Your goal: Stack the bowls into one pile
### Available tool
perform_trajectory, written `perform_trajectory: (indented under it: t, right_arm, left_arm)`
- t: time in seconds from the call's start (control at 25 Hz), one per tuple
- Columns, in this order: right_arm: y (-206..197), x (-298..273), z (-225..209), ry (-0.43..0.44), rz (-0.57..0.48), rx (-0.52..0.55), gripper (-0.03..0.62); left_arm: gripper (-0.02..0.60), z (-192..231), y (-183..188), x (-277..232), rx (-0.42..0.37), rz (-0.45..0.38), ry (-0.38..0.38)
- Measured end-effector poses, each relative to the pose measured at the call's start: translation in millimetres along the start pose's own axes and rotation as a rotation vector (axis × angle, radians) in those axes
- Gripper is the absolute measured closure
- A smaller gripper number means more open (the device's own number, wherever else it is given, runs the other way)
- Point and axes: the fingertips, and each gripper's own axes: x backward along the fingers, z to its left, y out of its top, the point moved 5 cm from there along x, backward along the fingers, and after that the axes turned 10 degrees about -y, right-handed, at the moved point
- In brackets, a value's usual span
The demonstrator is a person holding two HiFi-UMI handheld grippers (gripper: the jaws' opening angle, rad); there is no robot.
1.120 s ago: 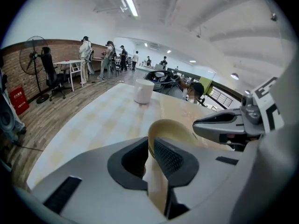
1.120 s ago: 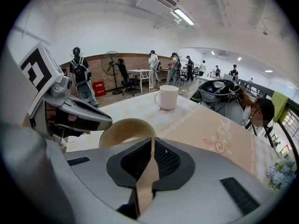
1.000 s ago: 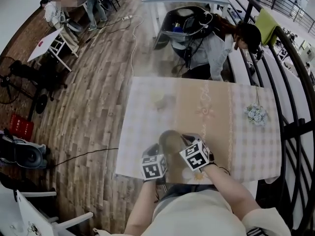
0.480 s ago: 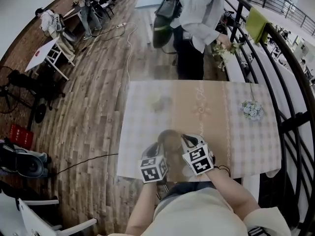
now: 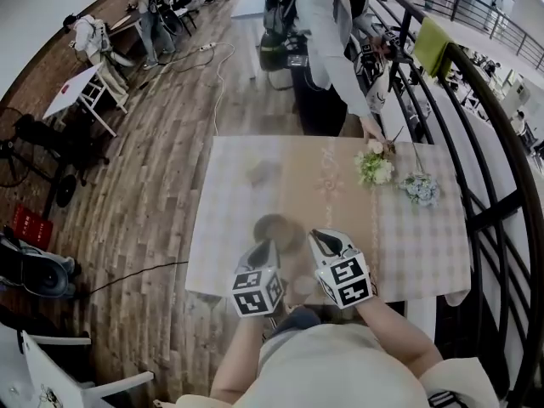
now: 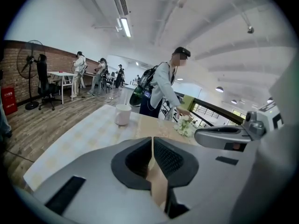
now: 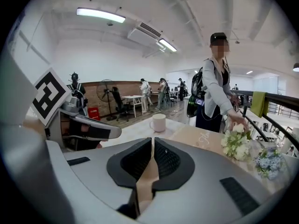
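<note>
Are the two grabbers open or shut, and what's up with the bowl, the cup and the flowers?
left gripper: jaws just closed, now shut, nothing between them.
right gripper: shut, empty.
bowl: resting on the table, ahead of both grippers, not held.
cup: upright, alone further along the table.
white flowers: on the table, a person's hand at them.

The head camera sits high above the table (image 5: 229, 195) and faces steeply down, with the left gripper (image 5: 265, 252) and right gripper (image 5: 323, 243) close at 6 o'clock. Each gripper camera rides low behind its own jaws and looks almost level across the tabletop. All three views share the mug (image 6: 123, 114), the white flowers (image 7: 236, 143) and the standing person (image 5: 327, 32) near 12 o'clock.
</note>
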Motion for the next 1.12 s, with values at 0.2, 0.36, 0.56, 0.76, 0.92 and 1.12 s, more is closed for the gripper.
perform_trajectory:
  t: [0.2,0.36,0.56,0.76,0.92,1.12]
  right_arm:
    - [-10,34,-11,0.036,-0.008,-0.006,0.579]
    - [-23,64,-21,0.054,-0.016,-0.004,0.58]
    - [-36,99,-29,0.077,-0.031,0.007,0.582]
    - [-44,135,-39,0.088,-0.054,0.005,0.583]
    - [-53,160,-47,0.087,-0.075,-0.006,0.585]
    - [-64,191,-54,0.073,-0.102,-0.024,0.589]
  left_arm:
    - [0.571,-37,-12,5,-0.002,-0.004,-0.012]
    - [0.571,-68,-24,10,-0.004,-0.019,-0.016]
    - [0.572,-103,-42,21,-0.01,-0.027,-0.021]
    - [0.572,-138,-56,33,-0.024,-0.029,-0.046]
    - [0.572,-166,-67,39,-0.036,-0.035,-0.073]
    - [0.572,-196,-79,50,-0.063,-0.044,-0.109]
